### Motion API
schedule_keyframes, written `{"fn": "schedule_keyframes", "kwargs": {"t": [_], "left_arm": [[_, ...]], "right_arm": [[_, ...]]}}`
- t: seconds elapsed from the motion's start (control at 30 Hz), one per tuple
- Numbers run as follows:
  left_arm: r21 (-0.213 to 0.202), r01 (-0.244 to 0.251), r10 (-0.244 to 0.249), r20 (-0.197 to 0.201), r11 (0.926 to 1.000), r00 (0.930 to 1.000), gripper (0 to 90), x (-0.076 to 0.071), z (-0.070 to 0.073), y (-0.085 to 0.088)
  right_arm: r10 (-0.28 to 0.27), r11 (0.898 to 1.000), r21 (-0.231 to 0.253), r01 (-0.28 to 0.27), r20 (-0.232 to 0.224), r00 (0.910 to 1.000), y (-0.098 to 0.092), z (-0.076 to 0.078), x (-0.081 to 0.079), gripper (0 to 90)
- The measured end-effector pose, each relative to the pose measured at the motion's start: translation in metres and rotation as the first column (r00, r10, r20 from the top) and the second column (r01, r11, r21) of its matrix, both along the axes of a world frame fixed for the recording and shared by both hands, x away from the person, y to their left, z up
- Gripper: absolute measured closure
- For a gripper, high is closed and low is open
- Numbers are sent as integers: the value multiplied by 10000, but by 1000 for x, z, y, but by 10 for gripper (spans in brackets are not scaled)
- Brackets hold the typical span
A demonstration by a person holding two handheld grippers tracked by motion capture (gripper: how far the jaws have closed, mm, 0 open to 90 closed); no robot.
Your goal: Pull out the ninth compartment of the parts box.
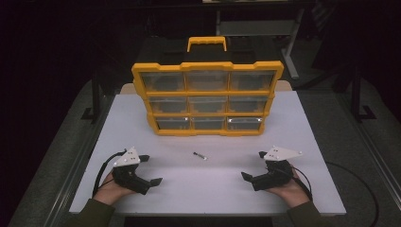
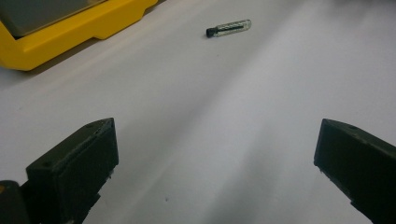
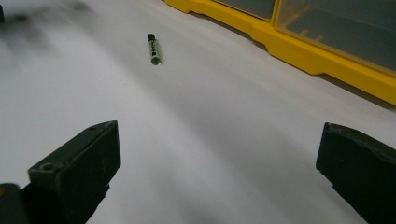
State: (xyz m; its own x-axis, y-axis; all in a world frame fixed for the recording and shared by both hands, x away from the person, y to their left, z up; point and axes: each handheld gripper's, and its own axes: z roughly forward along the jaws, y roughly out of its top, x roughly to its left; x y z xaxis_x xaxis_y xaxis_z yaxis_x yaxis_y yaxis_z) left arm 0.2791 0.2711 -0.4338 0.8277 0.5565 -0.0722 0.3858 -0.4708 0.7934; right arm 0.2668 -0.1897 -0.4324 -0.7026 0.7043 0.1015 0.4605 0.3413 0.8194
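— What lay on the table [image 1: 142, 118]?

— A small slim cylinder [image 1: 200, 155], alone on the bare white top, between the two grippers and a little in front of the yellow organiser [image 1: 208, 97]. In the left gripper view it looked like a clear or silvery tube [image 2: 229, 27] with a black cap at one end; in the right gripper view the body [image 3: 153, 49] had a greenish tint with dark marks along it. If that was writing, it was too small to read.

— And the organiser?

— Hard yellow plastic, standing upright near the far edge, with a carry handle [image 1: 207, 43] on top and nine translucent drawers in three rows of three. Their contents could not be made out. No brand showed.

— The tongs?

— The left gripper [image 1: 152, 170] and the right gripper [image 1: 252, 165] both rested near the near edge, each held in a hand, well apart from each other and from the cylinder. Both had their matte black, blocky jaws spread wide, gripping nothing. Each carried a pale three-cornered plate on top and trailed a black cable.

— The tabletop's surface?

— Smooth, matte, white, with only a few tiny specks.
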Motion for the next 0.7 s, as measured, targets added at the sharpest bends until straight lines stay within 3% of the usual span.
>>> {"fn": "schedule_keyframes", "kwargs": {"t": [0.7], "left_arm": [[-190, 62, -65, -152, 9998, 9999, 2, 0, -1, -1]], "right_arm": [[18, 9996, 272, -20, 51, 10000, 3, 1, 5, 0]]}}
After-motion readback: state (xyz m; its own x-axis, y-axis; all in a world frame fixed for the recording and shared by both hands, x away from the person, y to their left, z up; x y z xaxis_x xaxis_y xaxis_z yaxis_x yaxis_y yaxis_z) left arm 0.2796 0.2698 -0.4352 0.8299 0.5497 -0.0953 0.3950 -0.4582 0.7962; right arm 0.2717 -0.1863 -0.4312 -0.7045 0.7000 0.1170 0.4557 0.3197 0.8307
